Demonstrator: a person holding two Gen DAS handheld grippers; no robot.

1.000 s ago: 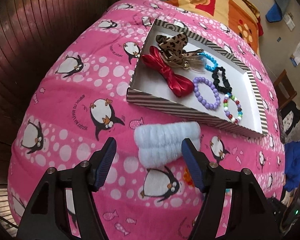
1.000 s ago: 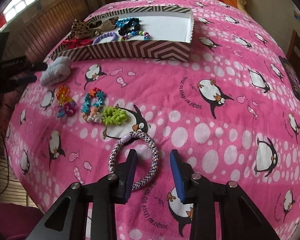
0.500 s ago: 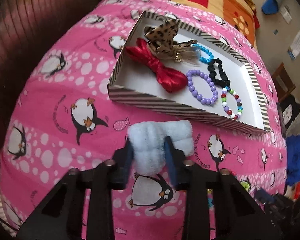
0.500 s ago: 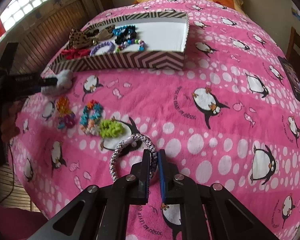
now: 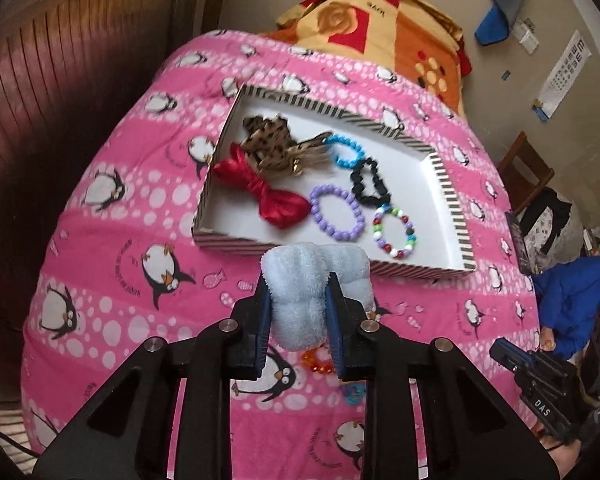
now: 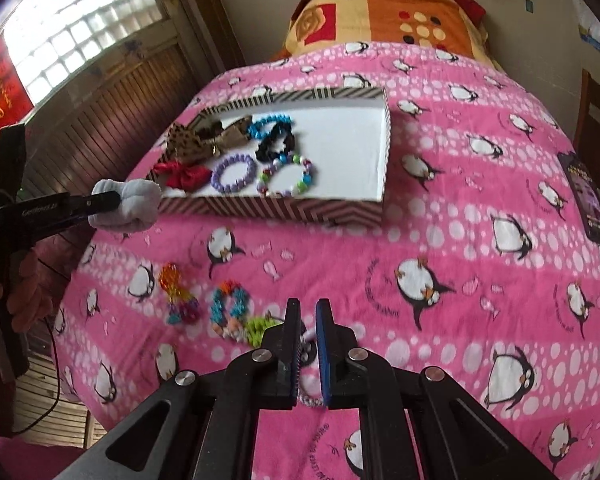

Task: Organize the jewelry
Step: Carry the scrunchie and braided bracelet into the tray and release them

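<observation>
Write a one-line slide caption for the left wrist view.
Left gripper clamps a fluffy pale-blue scrunchie just short of the striped tray already holding bows and bead bracelets.

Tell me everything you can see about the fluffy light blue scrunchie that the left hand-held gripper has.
The light blue scrunchie is a soft, plush ring that looks like fleece or terry cloth, squeezed into a thick folded bundle. The left hand-held gripper is shut on it, with one blue pad on each side pressing its middle. Its bulging ends stick out above and below the pads. In the right wrist view it hangs lifted off the pink penguin blanket, just in front of the striped box at its near left corner. Only the pads touch it.
</observation>
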